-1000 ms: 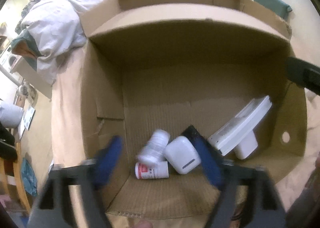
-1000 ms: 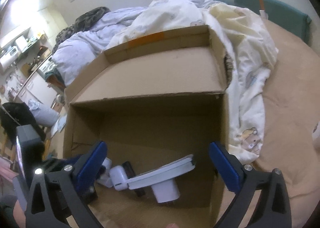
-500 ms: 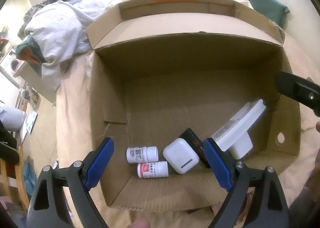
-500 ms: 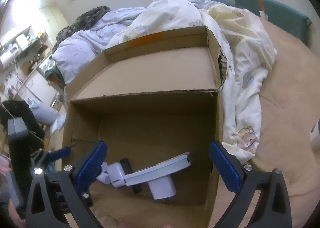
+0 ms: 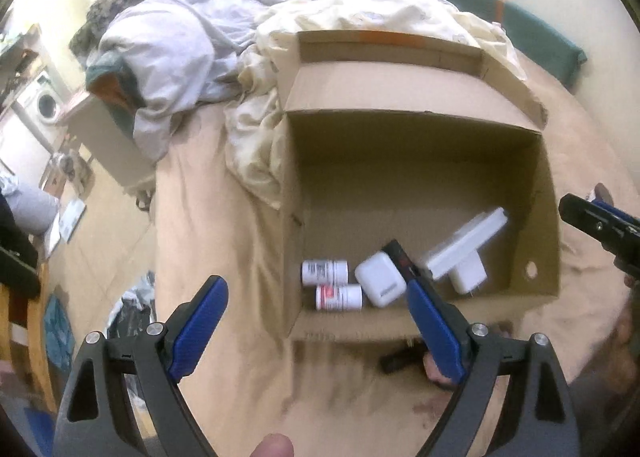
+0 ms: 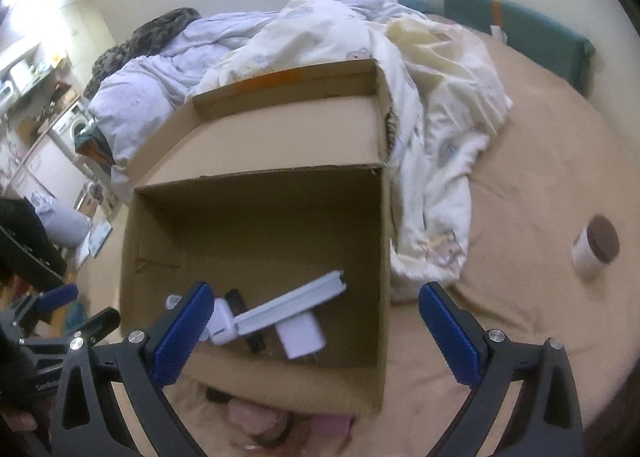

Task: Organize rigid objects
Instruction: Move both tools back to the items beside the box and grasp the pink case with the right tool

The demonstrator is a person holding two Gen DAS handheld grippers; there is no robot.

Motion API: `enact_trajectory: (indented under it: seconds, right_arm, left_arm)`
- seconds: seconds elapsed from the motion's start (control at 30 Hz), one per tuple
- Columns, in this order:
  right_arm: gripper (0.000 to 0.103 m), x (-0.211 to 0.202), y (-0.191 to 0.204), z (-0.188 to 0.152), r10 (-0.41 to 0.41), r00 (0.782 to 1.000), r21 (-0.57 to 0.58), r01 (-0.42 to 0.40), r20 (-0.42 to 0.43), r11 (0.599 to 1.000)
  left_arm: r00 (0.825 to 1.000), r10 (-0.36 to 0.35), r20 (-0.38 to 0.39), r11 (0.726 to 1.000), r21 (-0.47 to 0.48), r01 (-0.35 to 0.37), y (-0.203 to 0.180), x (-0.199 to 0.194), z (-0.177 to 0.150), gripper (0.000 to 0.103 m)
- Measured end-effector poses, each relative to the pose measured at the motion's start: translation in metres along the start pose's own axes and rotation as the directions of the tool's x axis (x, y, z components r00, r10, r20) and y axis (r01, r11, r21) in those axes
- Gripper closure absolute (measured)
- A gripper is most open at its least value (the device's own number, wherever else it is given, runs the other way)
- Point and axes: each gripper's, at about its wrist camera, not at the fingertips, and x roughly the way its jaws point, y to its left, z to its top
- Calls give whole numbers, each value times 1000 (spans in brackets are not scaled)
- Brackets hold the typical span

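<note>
An open cardboard box (image 5: 536, 193) sits on the bed; it also shows in the right wrist view (image 6: 382, 257). Inside lie two white pill bottles (image 5: 325, 272) (image 5: 339, 297), a white earbud case (image 5: 378, 284), a black device (image 5: 400, 257), a flat white device (image 5: 466, 243) and a white charger (image 5: 467, 277). My left gripper (image 5: 318, 331) is open and empty, above the bed at the box's near left corner. My right gripper (image 6: 316, 331) is open and empty over the box's near right part. A jar with a brown lid (image 6: 594, 249) lies on the bed to the right.
Crumpled white and cream bedding (image 6: 424, 97) lies behind and right of the box. Pink and dark items (image 6: 256, 419) lie on the sheet in front of the box, blurred. The bed's left edge (image 5: 160, 241) drops to a cluttered floor. A teal headboard (image 6: 520, 29) stands at the far right.
The left gripper let go of a pill bottle, which now lies in the box, then rose and drew back to the left. The right gripper shifted right; the brown-lidded jar came into view.
</note>
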Motion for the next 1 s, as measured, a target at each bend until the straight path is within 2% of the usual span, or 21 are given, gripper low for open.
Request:
enact_trajectory:
  seconds: [0.2,0.47,0.57,0.7,0.8,0.93,1.0]
  right_arm:
    - [0,-23,3,-26,16,1000,-9,-16,-18,1000]
    - [0,-37,-3,-53,32,999,17,-31,-21,999]
    - [0,-34,-8,-62,22,999,29,-22,-27,999]
    - [0,-26,-12,-72,53,997,26,-51,-62,998]
    - [0,-23,-13,-75,52,997,18,-51,-65,999]
    - [0,-15,-16,-78,79,992,29,-76,-103,997]
    - [0,-6,-19,-81,124,982,63,-116,-144,991]
  left_arm:
    - [999,-25,-24,998,-54,24,10,-15,-24,3]
    - [998,1,-69,995,-102,-8,17,0,-55,2]
    - [996,2,-86,995,-96,-11,16,7,-62,1]
    - [994,2,-108,995,-99,-13,15,17,-64,1]
    - [990,-20,-142,994,-112,4,15,26,-66,1]
    - [984,-42,-171,993,-114,22,10,34,-67,1]
    - [982,-40,-186,994,-107,20,7,39,-68,1]
